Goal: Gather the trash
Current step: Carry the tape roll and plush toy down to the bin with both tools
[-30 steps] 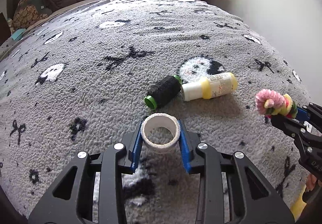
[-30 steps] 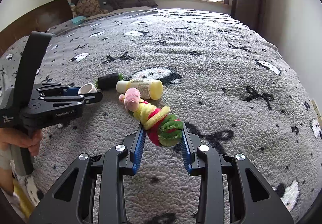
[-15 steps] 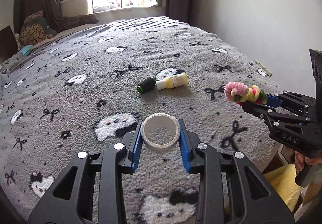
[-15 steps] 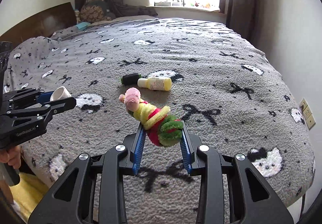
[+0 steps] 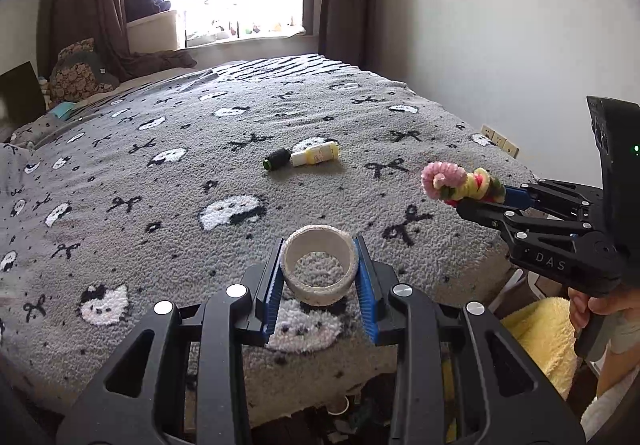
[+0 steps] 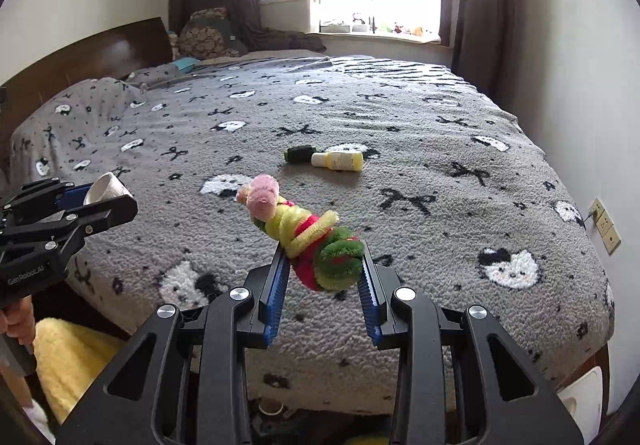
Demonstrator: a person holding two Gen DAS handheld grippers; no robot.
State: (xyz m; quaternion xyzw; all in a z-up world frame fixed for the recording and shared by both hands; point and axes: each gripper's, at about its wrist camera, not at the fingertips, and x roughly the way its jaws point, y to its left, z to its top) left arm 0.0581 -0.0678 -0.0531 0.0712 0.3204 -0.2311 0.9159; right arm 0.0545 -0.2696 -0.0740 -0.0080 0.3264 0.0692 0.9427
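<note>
The left gripper pinches a white tape roll; the right gripper clamps a coiled pipe-cleaner toy. Both hang above the bed's near edge. Farther off on the blanket lie a black spool and a yellow bottle, touching. Keeping both grips firm and level on the way to a bin seems wisest.

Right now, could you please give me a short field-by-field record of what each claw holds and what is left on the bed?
left claw: shut on the tape roll
right claw: shut on the pipe-cleaner twist
left on the blanket: black spool and yellow bottle, lying side by side
position: both claws raised near the bed's foot edge
</note>
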